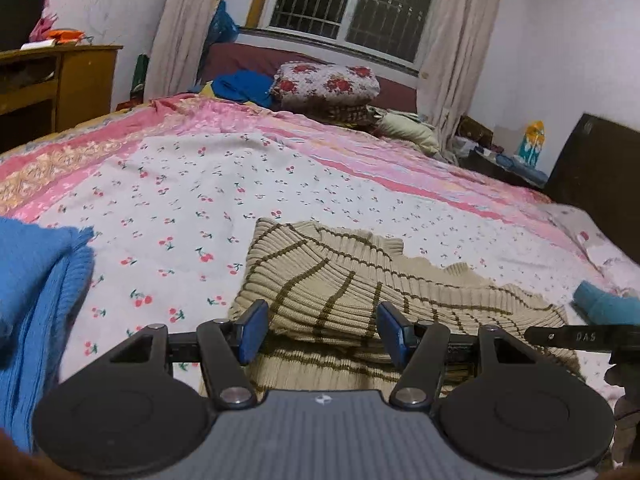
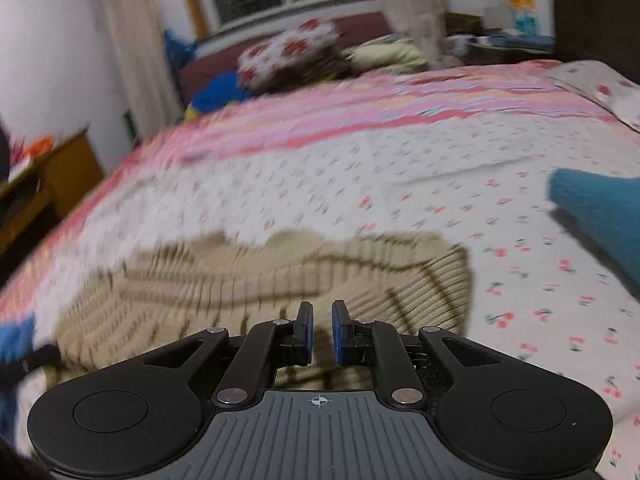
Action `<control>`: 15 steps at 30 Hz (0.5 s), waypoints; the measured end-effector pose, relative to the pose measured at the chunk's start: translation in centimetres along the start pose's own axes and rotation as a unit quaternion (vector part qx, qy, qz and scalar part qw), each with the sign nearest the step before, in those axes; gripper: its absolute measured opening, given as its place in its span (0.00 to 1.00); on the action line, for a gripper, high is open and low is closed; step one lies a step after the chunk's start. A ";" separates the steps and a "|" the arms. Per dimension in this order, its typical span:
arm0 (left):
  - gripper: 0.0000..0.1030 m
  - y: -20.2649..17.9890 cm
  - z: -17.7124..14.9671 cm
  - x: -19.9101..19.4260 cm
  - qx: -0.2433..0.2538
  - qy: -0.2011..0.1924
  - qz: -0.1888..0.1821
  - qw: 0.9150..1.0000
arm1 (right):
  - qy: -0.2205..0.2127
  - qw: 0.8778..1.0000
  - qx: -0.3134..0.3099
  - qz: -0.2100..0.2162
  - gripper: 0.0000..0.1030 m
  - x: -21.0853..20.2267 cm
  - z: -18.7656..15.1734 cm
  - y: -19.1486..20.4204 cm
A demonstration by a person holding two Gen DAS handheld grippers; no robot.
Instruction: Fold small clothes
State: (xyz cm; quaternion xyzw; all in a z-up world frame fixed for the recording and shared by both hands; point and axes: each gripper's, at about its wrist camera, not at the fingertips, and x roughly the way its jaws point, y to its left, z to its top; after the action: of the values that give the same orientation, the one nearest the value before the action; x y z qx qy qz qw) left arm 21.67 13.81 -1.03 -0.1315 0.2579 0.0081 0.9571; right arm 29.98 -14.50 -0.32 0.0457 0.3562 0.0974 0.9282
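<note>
One beige sweater (image 1: 360, 280), two blue garments (image 1: 36, 280), one bed (image 1: 200, 168)

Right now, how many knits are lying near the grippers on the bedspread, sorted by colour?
Beige striped sweater: 1
Blue knit: 1
Teal knit: 1
Total: 3
</note>
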 end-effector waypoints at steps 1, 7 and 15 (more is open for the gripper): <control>0.62 -0.1 0.1 0.4 0.007 0.009 0.004 1.000 | 0.004 1.000 -0.011 -0.002 0.12 0.3 -0.3 0.0; 0.62 0.4 0.8 0.2 -0.012 0.008 0.005 1.000 | -0.010 0.999 -0.041 0.010 0.14 -0.5 1.9 0.5; 0.62 -1.0 5.7 3.9 0.029 0.000 -0.033 0.999 | -0.011 0.995 -0.095 0.021 0.19 3.3 5.2 1.0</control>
State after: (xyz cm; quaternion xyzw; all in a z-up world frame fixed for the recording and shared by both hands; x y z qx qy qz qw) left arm 27.90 14.06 2.00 -0.1126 0.2534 -0.0313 0.9603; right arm 35.72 -12.88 1.50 -0.0341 0.3345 0.1501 0.9297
